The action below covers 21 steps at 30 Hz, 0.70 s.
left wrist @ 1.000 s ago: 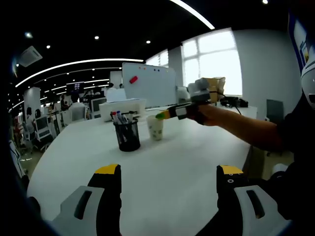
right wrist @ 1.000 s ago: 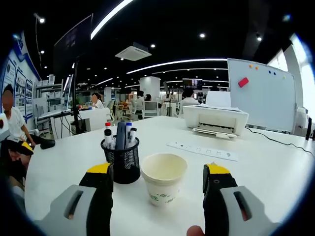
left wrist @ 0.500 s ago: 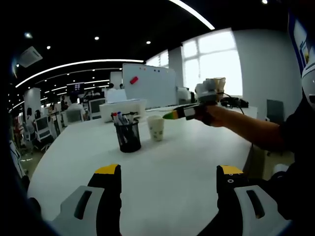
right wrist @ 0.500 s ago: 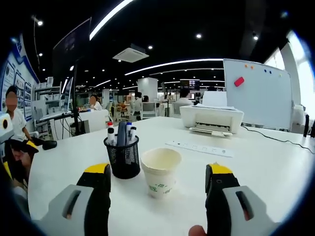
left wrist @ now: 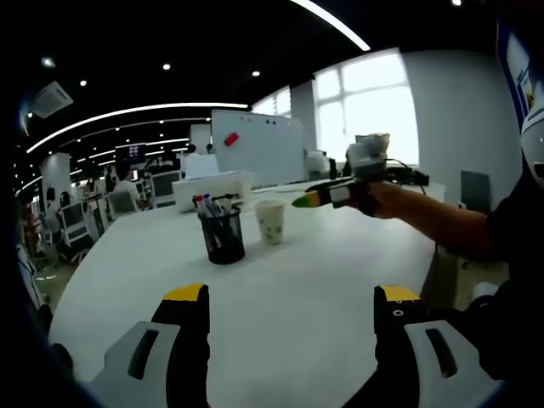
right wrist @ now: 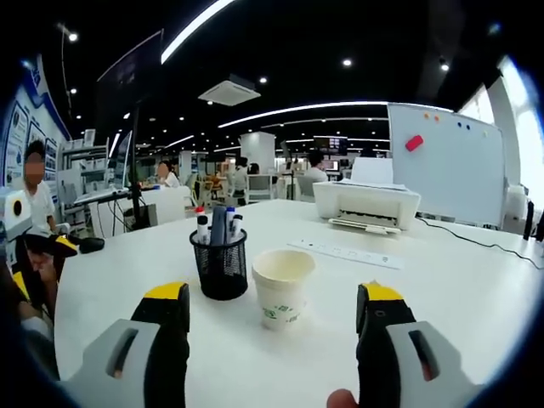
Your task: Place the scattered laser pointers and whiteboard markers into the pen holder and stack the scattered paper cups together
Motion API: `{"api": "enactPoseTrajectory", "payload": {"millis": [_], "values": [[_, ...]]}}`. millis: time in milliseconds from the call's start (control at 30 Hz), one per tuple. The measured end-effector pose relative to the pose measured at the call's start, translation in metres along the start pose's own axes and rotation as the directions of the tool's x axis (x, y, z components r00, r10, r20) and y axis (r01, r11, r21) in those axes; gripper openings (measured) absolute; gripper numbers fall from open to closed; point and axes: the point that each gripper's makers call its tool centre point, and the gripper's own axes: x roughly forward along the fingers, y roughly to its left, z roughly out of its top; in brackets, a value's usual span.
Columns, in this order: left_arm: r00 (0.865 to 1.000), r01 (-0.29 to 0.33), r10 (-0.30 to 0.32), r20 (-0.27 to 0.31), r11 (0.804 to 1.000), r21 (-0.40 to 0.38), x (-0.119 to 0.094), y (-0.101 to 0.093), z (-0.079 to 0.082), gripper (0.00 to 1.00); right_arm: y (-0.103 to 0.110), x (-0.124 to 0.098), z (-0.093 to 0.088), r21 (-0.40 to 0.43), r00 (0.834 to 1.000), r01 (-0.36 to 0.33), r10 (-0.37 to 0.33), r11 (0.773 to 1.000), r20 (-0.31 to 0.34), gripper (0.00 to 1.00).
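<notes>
Right hand-held gripper (right wrist: 272,297) retreated from cup (right wrist: 283,287).

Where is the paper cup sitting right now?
The paper cup stands upright on the white table, just right of the black mesh pen holder in the right gripper view.

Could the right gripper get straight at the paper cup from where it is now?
Probably yes. In the right gripper view the right gripper is open and the paper cup stands upright between its jaws' lines, with bare table ahead. The pen holder stands close beside the cup, which may crowd one jaw.
</notes>
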Motion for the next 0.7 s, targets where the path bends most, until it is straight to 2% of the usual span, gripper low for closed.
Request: {"api": "enactPoseTrajectory", "payload": {"millis": [167, 700], "values": [[1.000, -0.004, 0.004, 0.000, 1.000, 0.002, -0.001, 0.001, 0.001, 0.82, 0.005, -0.012, -0.004, -0.006, 1.000, -0.007, 0.007, 1.000, -0.004, 0.76], [1.000, -0.009, 0.009, 0.005, 1.000, 0.007, -0.003, 0.003, 0.003, 0.82, 0.012, -0.025, -0.006, -0.031, 1.000, -0.001, 0.001, 1.000, 0.001, 0.78]]}}
